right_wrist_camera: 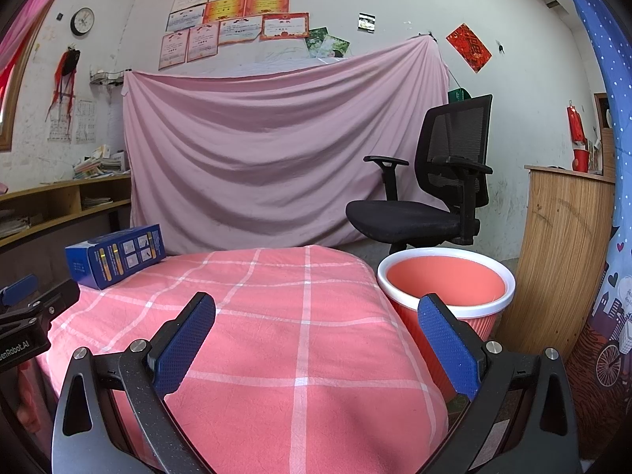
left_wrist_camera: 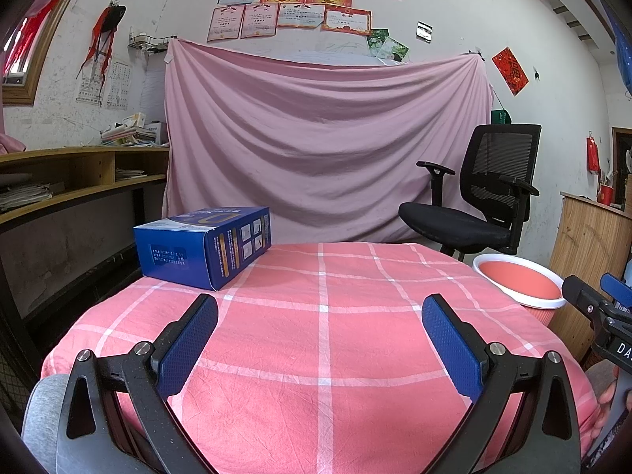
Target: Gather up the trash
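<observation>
Tablecloth (left_wrist_camera: 324, 335), box (left_wrist_camera: 205, 245) beyond left gripper (left_wrist_camera: 320, 339)

Both cameras sit low over the near edge of the table (left_wrist_camera: 324, 339), each looking forward between its own two fingers toward the pink sheet (left_wrist_camera: 324, 138) on the far wall. The left view is close above the checked cloth, with the box (left_wrist_camera: 203, 247) at the far left corner and the bin (left_wrist_camera: 519, 282) only at its right margin. The right view stands further right — the bin (right_wrist_camera: 446, 284) is near and nearly whole, the box (right_wrist_camera: 116, 256) small at far left. Both share the table (right_wrist_camera: 276, 316), the sheet (right_wrist_camera: 284, 146), the chair (left_wrist_camera: 478, 197) and the certificates — and each catches the other gripper at its edge.
</observation>
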`<action>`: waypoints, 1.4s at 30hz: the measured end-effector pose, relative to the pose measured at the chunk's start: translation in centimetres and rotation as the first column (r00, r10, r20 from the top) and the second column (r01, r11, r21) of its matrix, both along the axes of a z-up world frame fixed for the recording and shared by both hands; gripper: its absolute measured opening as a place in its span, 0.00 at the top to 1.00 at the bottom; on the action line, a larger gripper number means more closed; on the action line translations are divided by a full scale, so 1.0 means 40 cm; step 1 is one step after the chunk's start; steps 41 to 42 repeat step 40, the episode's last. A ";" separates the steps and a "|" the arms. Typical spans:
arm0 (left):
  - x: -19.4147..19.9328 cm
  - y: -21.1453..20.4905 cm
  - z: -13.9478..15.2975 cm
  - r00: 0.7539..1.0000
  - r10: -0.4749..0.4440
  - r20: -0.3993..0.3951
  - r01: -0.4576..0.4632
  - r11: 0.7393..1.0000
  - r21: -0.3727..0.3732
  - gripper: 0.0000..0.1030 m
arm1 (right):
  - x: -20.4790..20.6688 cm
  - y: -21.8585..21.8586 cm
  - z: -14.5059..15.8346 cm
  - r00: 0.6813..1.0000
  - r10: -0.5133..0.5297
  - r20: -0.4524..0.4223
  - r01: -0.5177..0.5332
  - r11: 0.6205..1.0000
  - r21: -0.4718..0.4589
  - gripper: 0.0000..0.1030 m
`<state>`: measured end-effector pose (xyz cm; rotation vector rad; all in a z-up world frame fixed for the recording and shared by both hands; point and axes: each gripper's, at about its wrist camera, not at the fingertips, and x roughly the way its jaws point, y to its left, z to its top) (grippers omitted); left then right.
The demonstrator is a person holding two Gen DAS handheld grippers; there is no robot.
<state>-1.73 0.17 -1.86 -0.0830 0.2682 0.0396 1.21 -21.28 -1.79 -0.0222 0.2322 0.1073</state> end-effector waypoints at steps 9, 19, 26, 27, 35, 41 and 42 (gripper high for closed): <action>-0.001 0.000 0.001 1.000 0.000 0.000 0.000 1.000 0.000 0.02 | -0.001 0.002 -0.002 1.000 0.000 -0.002 0.000 1.000 0.002 0.00; 0.001 0.006 -0.004 1.000 0.007 -0.012 -0.007 1.000 0.011 0.02 | -0.001 0.004 -0.006 1.000 0.000 -0.007 0.000 1.000 0.008 0.00; 0.007 0.012 -0.020 0.999 0.015 -0.029 -0.014 0.999 0.030 0.02 | 0.001 0.003 -0.005 1.000 0.005 -0.018 -0.005 1.000 0.011 0.00; 0.008 0.011 -0.019 0.999 0.014 -0.028 -0.013 0.999 0.032 0.02 | 0.001 0.003 -0.005 1.000 0.005 -0.018 -0.005 1.000 0.011 0.00; 0.010 0.017 -0.021 1.000 0.009 -0.029 -0.008 0.999 0.038 0.02 | -0.002 0.006 -0.004 1.000 0.007 -0.022 -0.007 1.000 0.012 0.00; 0.013 0.019 -0.021 0.999 0.006 -0.034 -0.005 0.999 0.036 0.02 | -0.003 0.004 -0.003 1.000 0.010 -0.026 -0.010 1.000 0.013 0.00; 0.013 0.019 -0.021 0.999 0.006 -0.034 -0.005 0.999 0.036 0.02 | -0.003 0.004 -0.003 1.000 0.010 -0.026 -0.010 1.000 0.013 0.00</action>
